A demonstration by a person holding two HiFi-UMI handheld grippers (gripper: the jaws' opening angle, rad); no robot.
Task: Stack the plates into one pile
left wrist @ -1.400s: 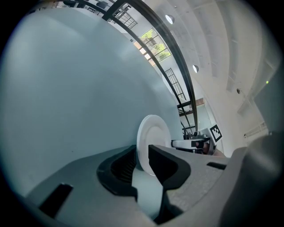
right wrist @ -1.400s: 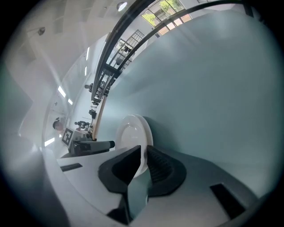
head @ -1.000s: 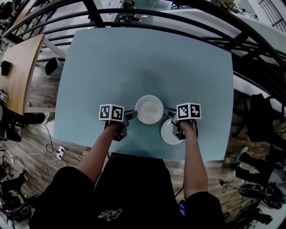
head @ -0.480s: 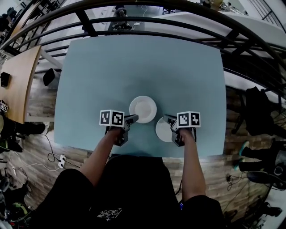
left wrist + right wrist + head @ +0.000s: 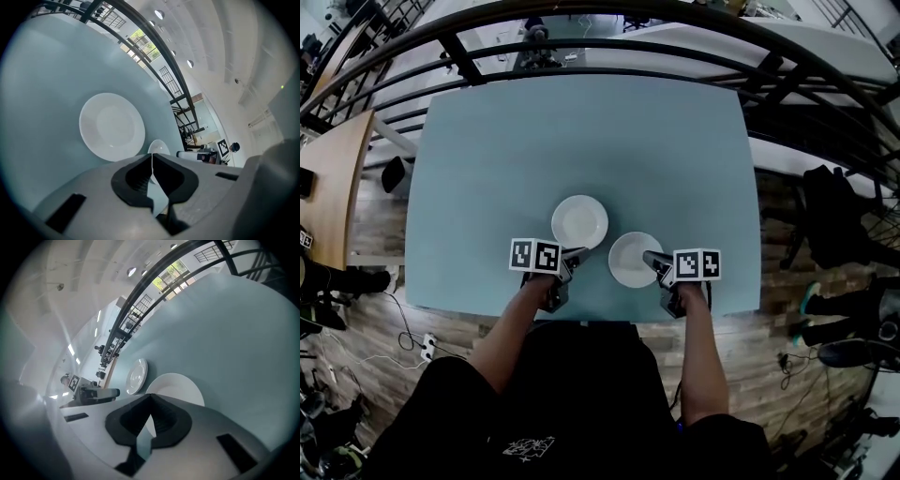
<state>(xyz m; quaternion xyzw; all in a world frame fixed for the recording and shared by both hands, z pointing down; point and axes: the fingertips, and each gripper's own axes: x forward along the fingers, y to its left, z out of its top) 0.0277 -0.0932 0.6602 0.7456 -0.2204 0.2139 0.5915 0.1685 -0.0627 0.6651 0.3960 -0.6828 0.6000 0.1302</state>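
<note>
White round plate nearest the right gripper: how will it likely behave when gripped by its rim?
This white round plate looks smooth and glazed, so its thin rim may be slippery. It lies flat on the pale blue table, so it should slide rather than tip if pushed. It looks ceramic: likely stiff and breakable.

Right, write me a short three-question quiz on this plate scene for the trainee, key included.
1. How many plates lie on the table?
2. True or false: the plates are already stacked in one pile.
3. The right gripper is: A) open around a plate; B) shut with nothing between its jaws; C) shut on a plate's rim.

Key:
1. Two.
2. False. They lie side by side, apart.
3. B.
</note>
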